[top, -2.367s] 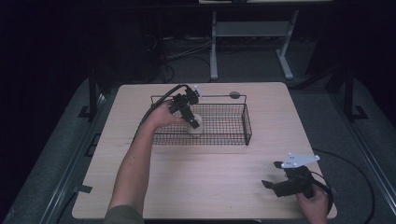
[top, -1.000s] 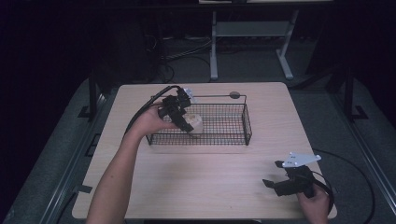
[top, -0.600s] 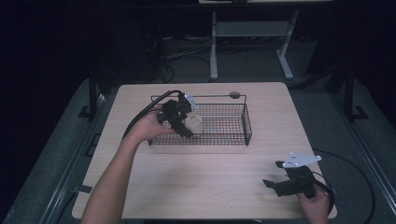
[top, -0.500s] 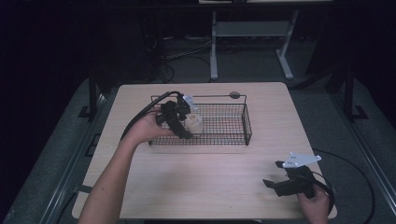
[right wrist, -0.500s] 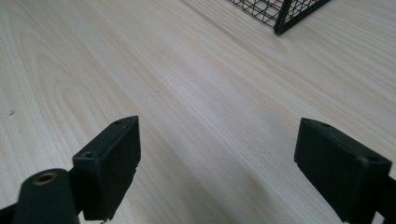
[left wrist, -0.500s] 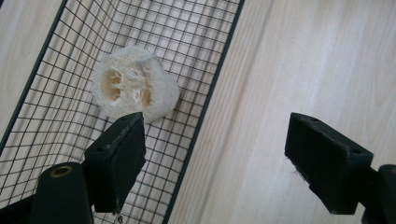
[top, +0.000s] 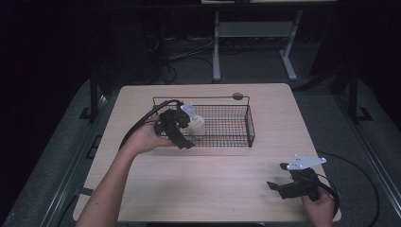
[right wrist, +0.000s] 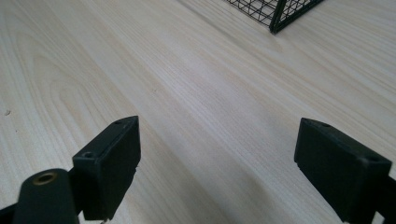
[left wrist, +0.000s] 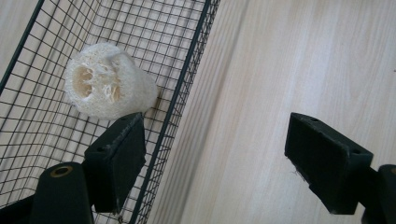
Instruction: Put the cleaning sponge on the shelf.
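A pale loofah piece point(top: 196, 125) lies on its side in the left end of a black wire basket point(top: 249, 126). In the left gripper view the loofah point(left wrist: 105, 81) rests against the basket's front wall point(left wrist: 187, 93). My left gripper point(top: 185, 138) hovers open over that front left rim and holds nothing. One of its jaws is above the mesh and the other above bare table. My right gripper point(top: 280, 187) is low over the table's near right corner, open and empty; its jaws point(right wrist: 229, 158) stand wide apart above plain wood.
The light wooden table point(top: 213, 175) has bare room in front of the basket. A small dark round disc point(top: 237, 96) sits behind the basket's far rim. A corner of the basket point(right wrist: 275, 14) shows far off in the right gripper view. Cables trail from both grippers.
My left gripper has drawn back from over the basket's far left towards its front left rim and turned. The loofah stays in the basket. The right gripper has not moved.
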A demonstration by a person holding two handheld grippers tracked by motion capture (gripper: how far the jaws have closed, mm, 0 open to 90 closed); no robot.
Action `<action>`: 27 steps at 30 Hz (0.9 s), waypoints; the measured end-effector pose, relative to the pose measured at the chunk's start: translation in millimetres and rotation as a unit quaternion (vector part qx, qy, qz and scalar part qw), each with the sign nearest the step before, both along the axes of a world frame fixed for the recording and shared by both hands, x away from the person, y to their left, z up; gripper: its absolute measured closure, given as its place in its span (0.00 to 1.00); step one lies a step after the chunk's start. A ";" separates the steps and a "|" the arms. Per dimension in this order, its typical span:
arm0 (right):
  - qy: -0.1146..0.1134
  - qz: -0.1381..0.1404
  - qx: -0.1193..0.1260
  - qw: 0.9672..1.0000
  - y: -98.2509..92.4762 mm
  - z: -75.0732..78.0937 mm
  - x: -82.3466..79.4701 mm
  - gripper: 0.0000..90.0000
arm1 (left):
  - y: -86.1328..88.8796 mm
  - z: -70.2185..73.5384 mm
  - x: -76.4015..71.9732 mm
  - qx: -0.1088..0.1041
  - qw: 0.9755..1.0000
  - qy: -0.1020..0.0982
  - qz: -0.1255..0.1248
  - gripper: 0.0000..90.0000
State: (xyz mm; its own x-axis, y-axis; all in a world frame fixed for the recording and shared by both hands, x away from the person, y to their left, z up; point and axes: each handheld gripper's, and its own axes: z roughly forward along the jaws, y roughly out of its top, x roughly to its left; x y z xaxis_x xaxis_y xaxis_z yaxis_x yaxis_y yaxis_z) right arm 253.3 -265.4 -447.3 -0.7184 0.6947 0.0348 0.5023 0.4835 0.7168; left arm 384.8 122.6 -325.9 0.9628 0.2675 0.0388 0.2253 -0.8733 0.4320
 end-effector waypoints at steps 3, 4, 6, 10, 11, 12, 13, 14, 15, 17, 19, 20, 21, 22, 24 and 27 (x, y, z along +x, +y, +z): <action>-0.002 -0.001 -0.001 1.000 -0.1 0.1 -0.4 0.16 | 0.9 -3.0 -4.9 0.004 1.000 0.001 -0.005 0.22; -0.002 -0.001 -0.001 1.000 -0.1 0.1 -0.4 0.16 | 1.1 -4.0 -6.8 0.003 1.000 0.000 -0.005 0.22; -0.002 -0.002 -0.001 1.000 0.2 0.4 -0.8 0.16 | 1.9 -5.3 -12.3 0.000 1.000 -0.001 -0.009 0.22; -0.002 -0.001 -0.003 1.000 1.1 0.5 -1.4 0.16 | 2.8 -7.2 -17.3 0.007 1.000 -0.002 -0.014 0.21; -0.002 -0.001 -0.003 1.000 1.1 0.5 -1.4 0.16 | 3.6 -8.0 -19.2 0.007 1.000 -0.003 -0.013 0.21; -0.001 -0.001 -0.002 1.000 1.4 0.5 -1.6 0.16 | 4.8 -8.8 -20.4 0.005 1.000 -0.003 -0.013 0.21; -0.003 -0.001 -0.002 1.000 1.5 0.8 -2.0 0.16 | 6.1 -9.6 -21.8 0.005 1.000 -0.001 -0.013 0.21; -0.003 -0.001 -0.003 1.000 1.6 1.0 -2.2 0.16 | 7.7 -10.3 -23.5 0.005 1.000 -0.002 -0.014 0.21; -0.003 -0.001 -0.002 1.000 1.7 0.9 -2.3 0.16 | 8.6 -11.0 -24.7 0.003 1.000 -0.003 -0.012 0.21; -0.004 -0.002 -0.003 1.000 1.4 1.0 -2.3 0.16 | 10.7 -12.6 -27.5 0.003 1.000 -0.002 -0.012 0.21; -0.004 -0.002 -0.004 1.000 1.4 1.1 -2.4 0.16 | 12.3 -14.4 -30.8 0.001 1.000 -0.001 -0.012 0.21; -0.004 -0.002 -0.003 1.000 1.5 1.0 -2.4 0.16 | 13.2 -15.6 -32.7 0.000 1.000 0.000 -0.011 0.21; -0.004 -0.002 -0.004 1.000 1.4 1.2 -2.5 0.16 | 14.0 -16.1 -33.6 0.001 1.000 -0.002 -0.013 0.21; -0.004 -0.002 -0.004 1.000 1.4 1.2 -2.5 0.16 | 14.7 -16.9 -35.3 -0.002 1.000 -0.001 -0.012 0.21; -0.005 -0.003 -0.005 1.000 1.6 1.3 -2.3 0.16 | 16.1 -19.2 -38.6 0.004 1.000 -0.001 -0.014 0.21; -0.004 -0.002 -0.004 1.000 1.9 1.7 -2.6 0.16 | 17.4 -21.0 -41.5 0.002 1.000 0.000 -0.014 0.22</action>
State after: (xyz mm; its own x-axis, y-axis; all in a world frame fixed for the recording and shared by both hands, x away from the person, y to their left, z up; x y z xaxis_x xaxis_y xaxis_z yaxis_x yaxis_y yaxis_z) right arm 250.7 -263.5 -445.6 -0.7152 0.6985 0.0230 0.4984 0.4867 0.7175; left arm 343.4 140.0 -346.9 0.9698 0.2407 0.0399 0.2009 -0.8805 0.4295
